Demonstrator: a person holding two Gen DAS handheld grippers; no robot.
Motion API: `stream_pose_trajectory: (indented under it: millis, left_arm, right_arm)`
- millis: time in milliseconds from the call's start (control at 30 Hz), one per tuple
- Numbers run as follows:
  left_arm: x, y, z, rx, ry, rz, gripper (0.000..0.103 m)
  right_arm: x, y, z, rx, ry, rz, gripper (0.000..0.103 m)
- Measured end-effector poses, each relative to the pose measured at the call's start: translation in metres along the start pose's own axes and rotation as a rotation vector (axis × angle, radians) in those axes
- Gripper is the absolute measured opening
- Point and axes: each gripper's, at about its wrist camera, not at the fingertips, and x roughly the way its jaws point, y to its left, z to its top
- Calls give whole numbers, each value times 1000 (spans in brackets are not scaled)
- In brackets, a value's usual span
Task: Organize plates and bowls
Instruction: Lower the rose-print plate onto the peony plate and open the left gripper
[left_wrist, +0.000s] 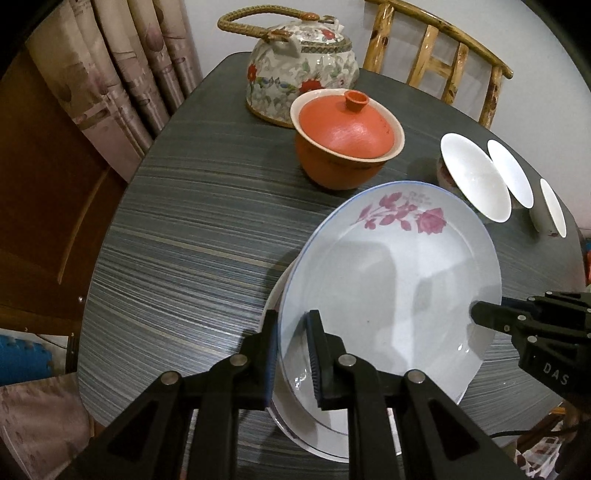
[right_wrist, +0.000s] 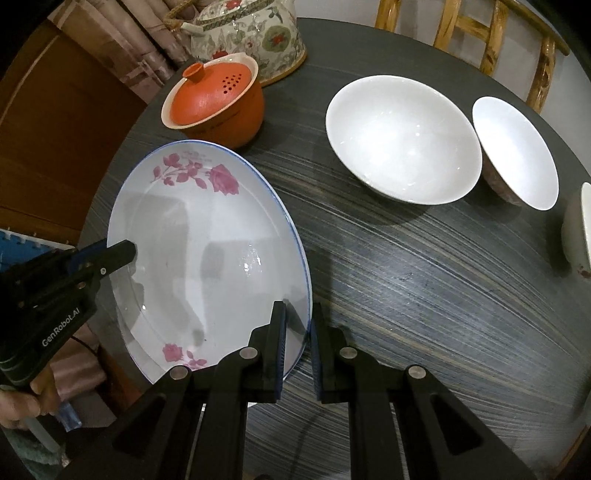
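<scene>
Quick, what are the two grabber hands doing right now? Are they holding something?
Left gripper: closed on the near rim of the rose plate.
Right gripper: closed on the opposite rim of the same plate.

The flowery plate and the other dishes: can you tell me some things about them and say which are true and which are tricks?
1. Both grippers pinch the rose plate: left gripper, right gripper. True.
2. The orange pot has no lid. False: its lid is on.
3. Another plate lies under the rose plate. True.
4. The white bowls are stacked together. False: they stand side by side on the table.
</scene>
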Motion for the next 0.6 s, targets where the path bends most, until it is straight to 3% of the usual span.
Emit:
stream_pose_trajectory:
  millis: [600]
  left_arm:
    - [7, -11, 5, 42, 1, 65, 17]
  right_arm:
    - [8, 5, -2, 7, -6, -6, 15]
